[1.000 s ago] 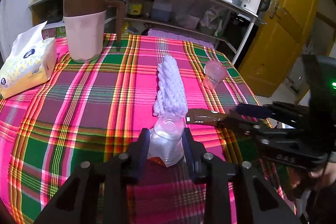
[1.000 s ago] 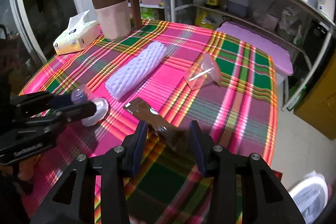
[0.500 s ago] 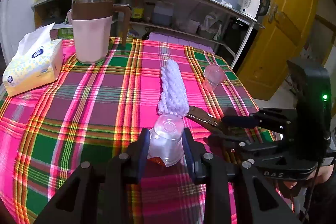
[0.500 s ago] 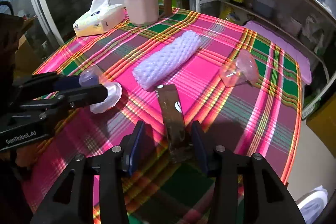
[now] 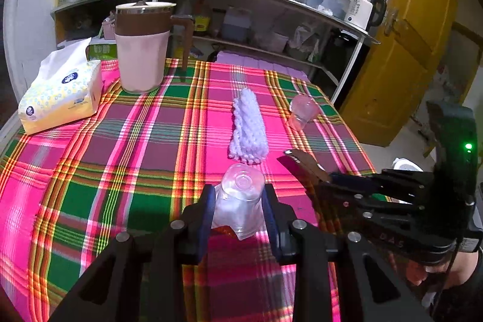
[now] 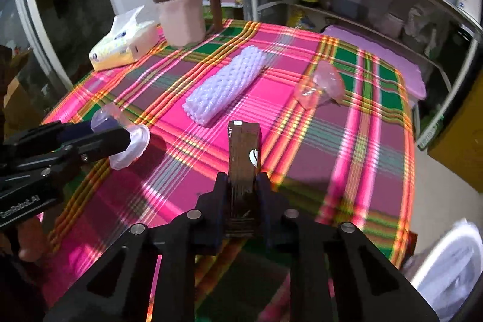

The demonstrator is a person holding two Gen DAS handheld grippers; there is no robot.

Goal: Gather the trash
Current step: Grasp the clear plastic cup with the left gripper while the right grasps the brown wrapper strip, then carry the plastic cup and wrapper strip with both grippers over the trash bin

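My left gripper is shut on a clear plastic cup and holds it just above the plaid tablecloth; it also shows in the right wrist view. My right gripper is shut on a brown wrapper, lifted off the cloth; the wrapper also shows in the left wrist view. A white foam net sleeve lies mid-table. A second clear cup lies on its side near the right edge.
A pink and brown jug and a tissue pack stand at the table's far left. A metal shelf rack is behind the table. A white bin stands on the floor at the right.
My right gripper has closed on the brown wrapper and lifted it off the cloth, turning it upright. My left gripper still holds the clear cup and has pulled back slightly.
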